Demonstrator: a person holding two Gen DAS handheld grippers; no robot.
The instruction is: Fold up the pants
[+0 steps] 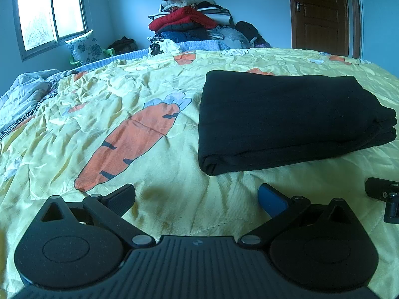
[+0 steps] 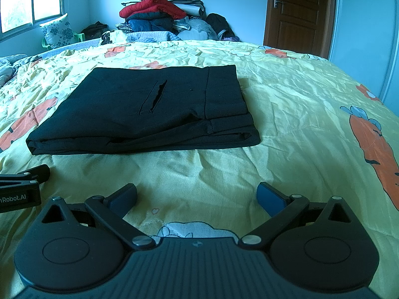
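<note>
Black pants lie folded on the bedspread; soft, limp, light, best pinched at the stacked near edge. Left gripper and right gripper gape wide, empty.

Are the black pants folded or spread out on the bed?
Folded: the black pants lie as a compact rectangle on the yellow bedspread, stacked layers showing along the near edge.
</note>
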